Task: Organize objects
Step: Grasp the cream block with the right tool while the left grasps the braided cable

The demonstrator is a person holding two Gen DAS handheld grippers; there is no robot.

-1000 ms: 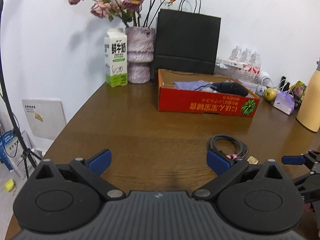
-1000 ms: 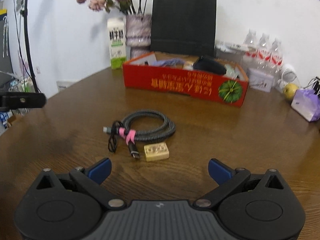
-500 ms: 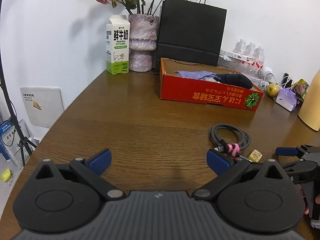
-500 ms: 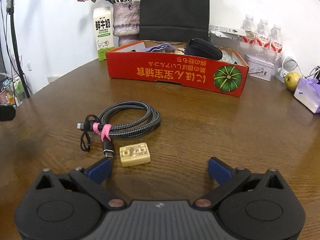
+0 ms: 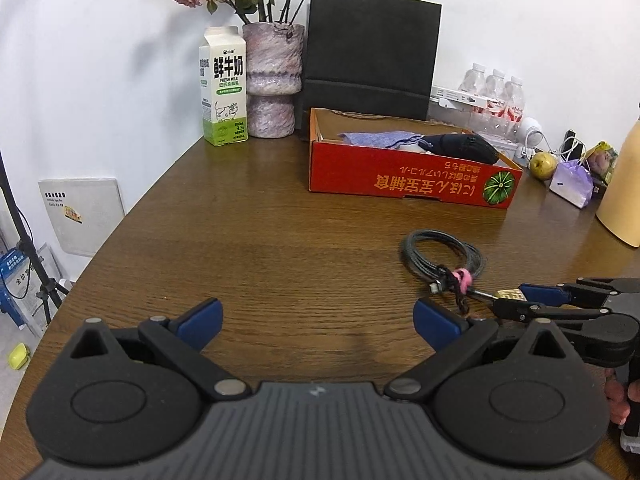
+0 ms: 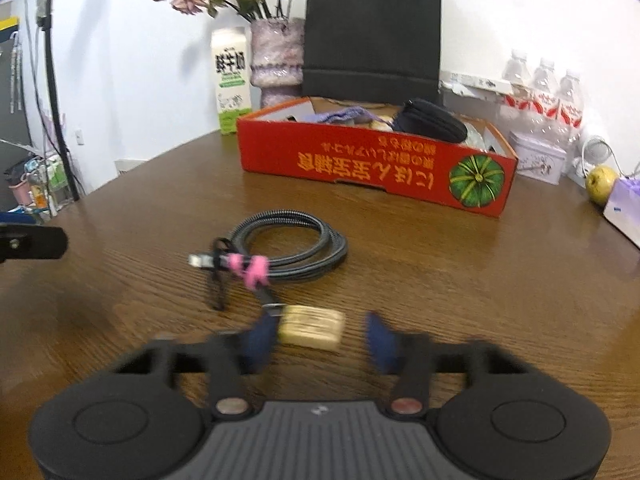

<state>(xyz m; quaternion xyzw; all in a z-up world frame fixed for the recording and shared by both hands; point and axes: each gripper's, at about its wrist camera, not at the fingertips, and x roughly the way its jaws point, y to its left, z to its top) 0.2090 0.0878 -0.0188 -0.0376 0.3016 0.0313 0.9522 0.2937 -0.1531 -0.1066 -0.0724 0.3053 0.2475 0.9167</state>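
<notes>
Tan ridged block (image 6: 311,328) | braided coiled cable (image 6: 286,246) | wood-grain table (image 6: 440,264)

Glossy brown wood-grain table (image 6: 460,280). Ahead of the claw, a braided, woven-looking cable (image 6: 288,248); beyond it a printed red cardboard box (image 6: 372,164) and a matt black paper bag (image 6: 372,32).
</notes>
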